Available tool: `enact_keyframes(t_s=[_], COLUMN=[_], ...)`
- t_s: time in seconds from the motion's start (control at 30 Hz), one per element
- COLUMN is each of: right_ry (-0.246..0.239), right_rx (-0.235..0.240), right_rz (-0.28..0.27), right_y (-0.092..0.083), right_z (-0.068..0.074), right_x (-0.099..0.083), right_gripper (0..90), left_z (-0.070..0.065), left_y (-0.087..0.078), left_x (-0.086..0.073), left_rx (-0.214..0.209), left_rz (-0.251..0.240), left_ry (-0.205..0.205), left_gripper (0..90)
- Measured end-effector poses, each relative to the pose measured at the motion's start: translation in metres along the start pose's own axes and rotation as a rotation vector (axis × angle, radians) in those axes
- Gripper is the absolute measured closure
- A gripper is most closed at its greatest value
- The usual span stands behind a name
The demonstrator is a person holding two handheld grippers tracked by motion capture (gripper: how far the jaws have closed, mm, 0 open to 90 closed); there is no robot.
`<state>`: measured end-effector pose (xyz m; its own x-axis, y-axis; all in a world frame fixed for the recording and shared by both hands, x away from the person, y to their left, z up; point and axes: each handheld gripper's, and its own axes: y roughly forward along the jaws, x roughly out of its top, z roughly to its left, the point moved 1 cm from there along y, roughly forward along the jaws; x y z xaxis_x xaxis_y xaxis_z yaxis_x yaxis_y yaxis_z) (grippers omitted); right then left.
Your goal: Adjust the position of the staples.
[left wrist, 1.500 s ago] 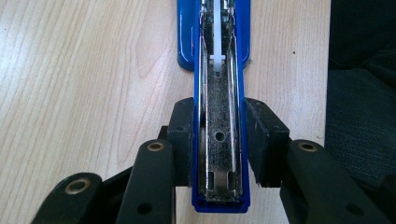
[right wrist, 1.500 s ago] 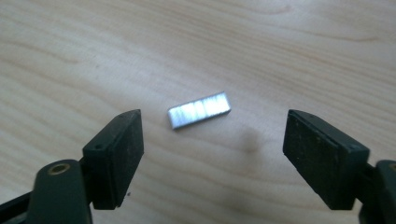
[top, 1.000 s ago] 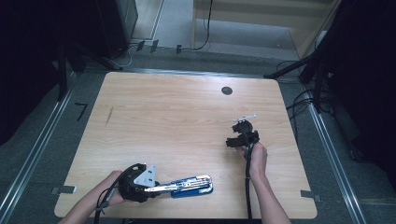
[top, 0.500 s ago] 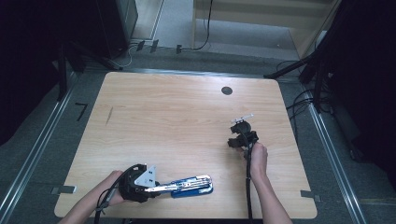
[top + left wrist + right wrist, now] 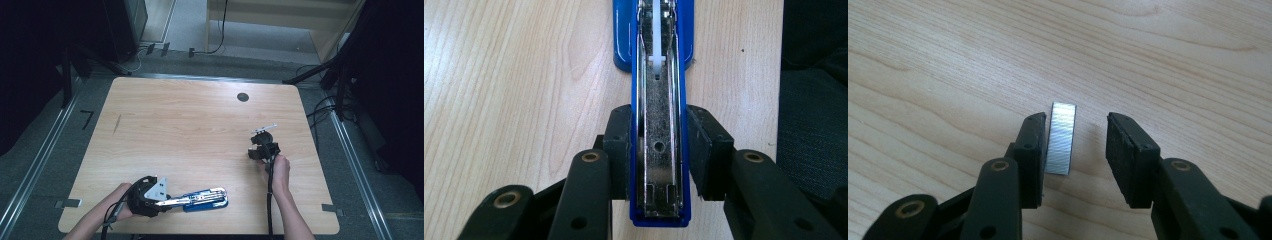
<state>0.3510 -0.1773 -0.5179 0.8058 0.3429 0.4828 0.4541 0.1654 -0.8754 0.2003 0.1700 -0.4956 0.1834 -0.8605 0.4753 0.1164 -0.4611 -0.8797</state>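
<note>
Right gripper (image 5: 1073, 145) jaws have just been closing around the staple strip (image 5: 1061, 138), not pinching yet. Left gripper (image 5: 659, 155) clamps the opened stapler (image 5: 659, 100), well left of it. Loading's still undone.

We count one blue stapler (image 5: 659, 107), lying with its metal magazine channel exposed, near the front edge of the table (image 5: 185, 125). We count one strip of staples (image 5: 1060, 137), lying flat on the wood. We count two handheld grippers: the left gripper (image 5: 659, 150), whose two black pads press on the sides of the stapler, and the right gripper (image 5: 1075, 152), whose two black jaws have just been closing with the strip between them, a gap remaining on one side. We count two hands, one on each gripper. We count one tabletop, carrying one dark round grommet (image 5: 243, 97) near its far edge.
</note>
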Motion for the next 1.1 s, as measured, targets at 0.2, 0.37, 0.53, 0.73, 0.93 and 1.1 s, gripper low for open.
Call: enact_keyframes(t_s=[0.2, 0.37, 0.53, 0.73, 0.93, 1.1], right_ry=[-0.001, 0.003, -0.004, -0.011, -0.048, -0.095], right_rx=[0.001, -0.006, -0.011, -0.007, 0.014, 0.036], right_rz=[-0.008, -0.011, -0.002, 0.010, -0.006, -0.011], right_y=[0.006, 0.008, 0.009, 0.007, -0.006, -0.017], right_z=[0.005, 0.006, 0.005, 0.006, 0.012, 0.019], right_x=[0.004, 0.007, 0.008, 0.008, 0.005, -0.001], right_gripper=[66.4, 68.9, 77.8, 78.8, 78.8, 78.8], left_z=[0.000, 0.000, 0.000, 0.000, 0.000, 0.001], left_y=[0.000, 0.000, 0.000, 0.000, 0.000, 0.000], left_x=[0.000, 0.000, 0.000, 0.000, 0.000, 0.000], left_rx=[0.001, 0.001, -0.001, -0.001, -0.003, -0.003], left_rz=[0.000, -0.001, 0.000, 0.000, 0.001, 0.001], left_ry=[-0.002, -0.002, -0.002, -0.001, 0.000, 0.001], left_gripper=[66.9, 66.9, 66.9, 66.9, 66.9, 67.0])
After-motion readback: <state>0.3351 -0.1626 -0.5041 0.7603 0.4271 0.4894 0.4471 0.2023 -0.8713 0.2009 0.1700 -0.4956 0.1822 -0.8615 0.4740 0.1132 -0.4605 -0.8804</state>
